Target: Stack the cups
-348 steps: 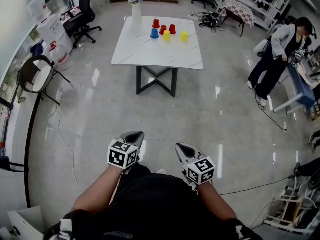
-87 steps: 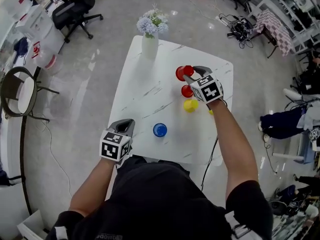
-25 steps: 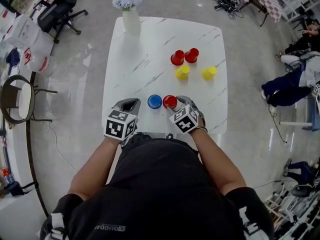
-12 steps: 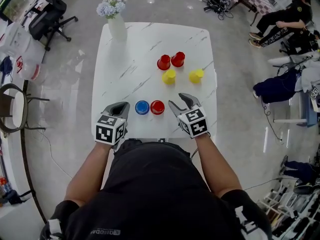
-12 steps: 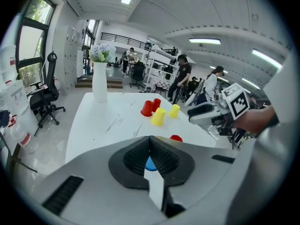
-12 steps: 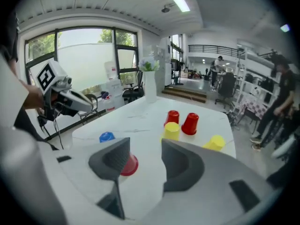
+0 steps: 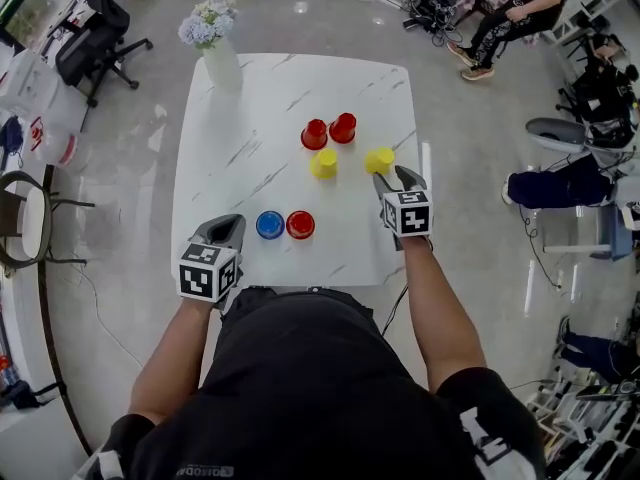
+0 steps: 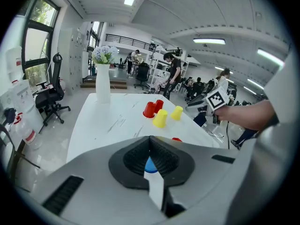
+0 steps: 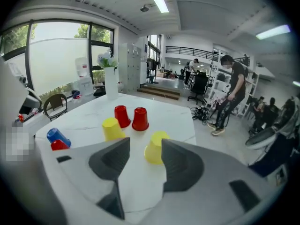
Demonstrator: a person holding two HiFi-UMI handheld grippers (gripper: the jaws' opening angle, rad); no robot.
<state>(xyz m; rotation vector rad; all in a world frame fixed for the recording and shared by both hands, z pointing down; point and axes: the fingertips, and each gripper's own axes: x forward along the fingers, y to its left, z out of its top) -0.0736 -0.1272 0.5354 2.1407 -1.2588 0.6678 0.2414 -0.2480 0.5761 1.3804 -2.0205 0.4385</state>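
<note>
Six upturned cups stand on the white marble table (image 7: 250, 118). A blue cup (image 7: 270, 225) and a red cup (image 7: 300, 225) sit side by side near the front edge. Farther back are two red cups (image 7: 314, 134) (image 7: 343, 128) and two yellow cups (image 7: 323, 163) (image 7: 379, 160). My right gripper (image 7: 395, 176) is open just behind the right yellow cup (image 9: 156, 147), which shows between its jaws, untouched. My left gripper (image 7: 228, 224) is shut and empty at the front left. The blue cup (image 8: 150, 165) peeks through the hollow behind its closed tips.
A white vase of flowers (image 7: 220, 63) stands at the table's far left corner. An office chair (image 7: 95, 28) and a round chair (image 7: 25, 218) are on the floor to the left. A person (image 7: 510, 8) and cables are at the far right.
My right gripper let go of the red cup beside the blue one, then moved right and away to the right yellow cup. My left gripper stayed at the front left.
</note>
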